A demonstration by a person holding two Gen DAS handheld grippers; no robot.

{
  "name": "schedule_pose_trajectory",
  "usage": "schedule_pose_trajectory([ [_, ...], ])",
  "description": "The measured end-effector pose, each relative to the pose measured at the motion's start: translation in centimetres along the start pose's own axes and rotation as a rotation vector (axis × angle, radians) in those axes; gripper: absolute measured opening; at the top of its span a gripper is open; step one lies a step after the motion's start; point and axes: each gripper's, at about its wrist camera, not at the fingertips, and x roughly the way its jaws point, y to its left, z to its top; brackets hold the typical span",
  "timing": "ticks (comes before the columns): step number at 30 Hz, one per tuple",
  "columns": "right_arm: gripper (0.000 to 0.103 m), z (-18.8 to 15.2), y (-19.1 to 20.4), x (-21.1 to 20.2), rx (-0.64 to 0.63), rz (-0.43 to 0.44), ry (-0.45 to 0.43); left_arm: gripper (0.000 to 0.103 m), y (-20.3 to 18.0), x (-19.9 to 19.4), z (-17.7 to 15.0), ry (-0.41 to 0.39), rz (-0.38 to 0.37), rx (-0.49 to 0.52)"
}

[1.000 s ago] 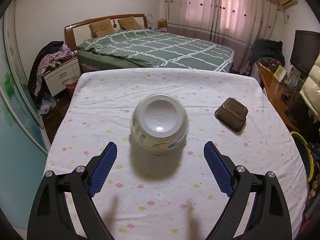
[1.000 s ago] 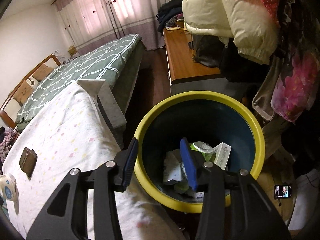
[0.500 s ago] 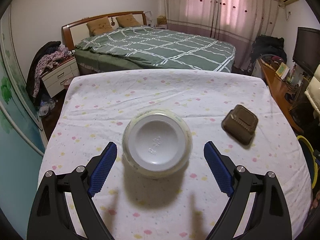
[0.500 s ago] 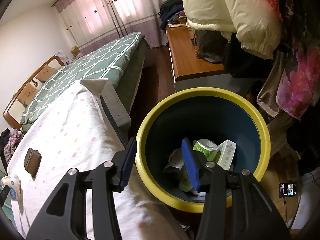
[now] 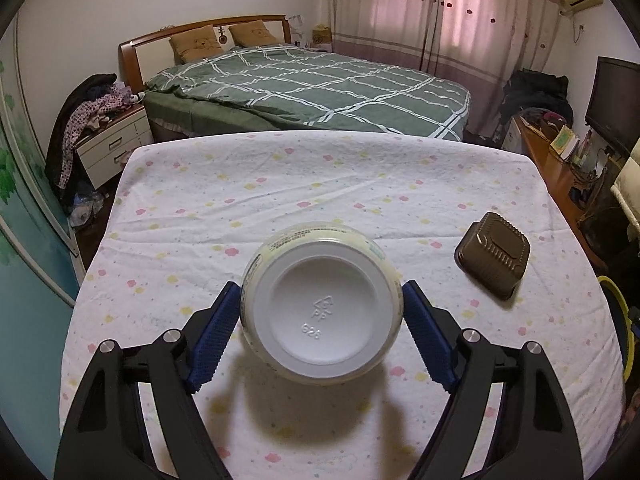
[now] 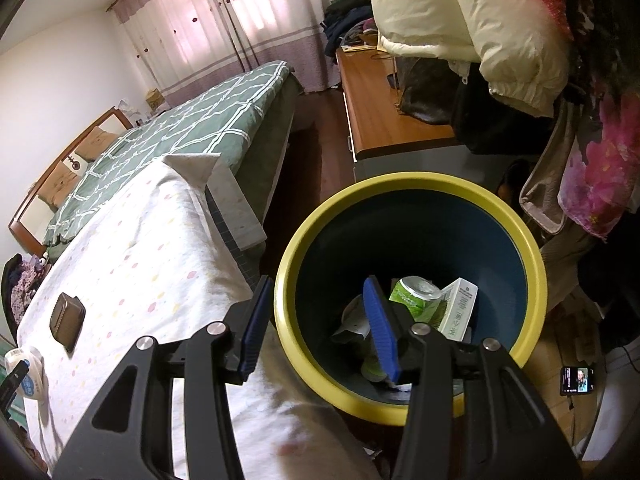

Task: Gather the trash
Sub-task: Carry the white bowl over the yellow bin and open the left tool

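Bedroom scene, seen from two cameras, one mounted on each handheld gripper.

From the left wrist camera, the left gripper (image 5: 322,312) sits low over a table (image 5: 320,176) covered in a white cloth with small pink and yellow flowers. Its two blue-padded fingers (image 5: 214,336) press against opposite sides of an upturned white plastic cup (image 5: 322,308), which stands with its pale round base facing the camera (a recycling mark is moulded into it). The cup sits on the cloth near the front middle of the table, with its shadow falling toward the camera. To the right of the cup, well apart from it, a brown ribbed plastic lid (image 5: 493,254) lies flat on the cloth. Beyond the table stands a bed (image 5: 312,88) with a green checked quilt.

From the right wrist camera, the right gripper (image 6: 316,326) is held above the near rim of a round bin (image 6: 416,184), which is dark blue inside with a yellow rim and stands on the floor just beside the table's edge. Its fingers are spread apart and hold nothing; one hangs outside the rim, the other over the bin's interior. Inside the bin lie a green can (image 6: 416,300), a white carton (image 6: 460,312) and crumpled paper. At far left in this view, the brown lid (image 6: 67,320) and the cup (image 6: 28,372) appear on the cloth.
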Motion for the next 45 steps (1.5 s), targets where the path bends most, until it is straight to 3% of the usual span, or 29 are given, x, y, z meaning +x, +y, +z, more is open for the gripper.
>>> schedule_pose_trajectory([
  [11,0.045,-0.1,-0.1,-0.1,0.005,0.028,-0.002,0.080,0.7,-6.1,1.8,-0.103,0.049,0.000],
  [21,0.045,0.5,0.2,-1.9,-0.042,0.105,-0.025,0.080,-3.5,-10.7,0.5,-0.111,-0.009,0.039],
  [29,0.049,0.8,-3.7,-5.0,-0.066,0.102,-0.066,0.080,-13.4,-10.3,-1.1,-0.080,-0.159,0.140],
  [40,0.050,-0.3,-10.6,-6.3,-0.021,0.054,-0.047,0.080,-31.1,-9.6,-3.1,-0.017,-0.390,0.339],
  [45,0.050,-0.2,-12.5,-6.7,0.005,0.039,-0.053,0.080,-37.8,-8.1,-4.1,0.037,-0.440,0.414],
])
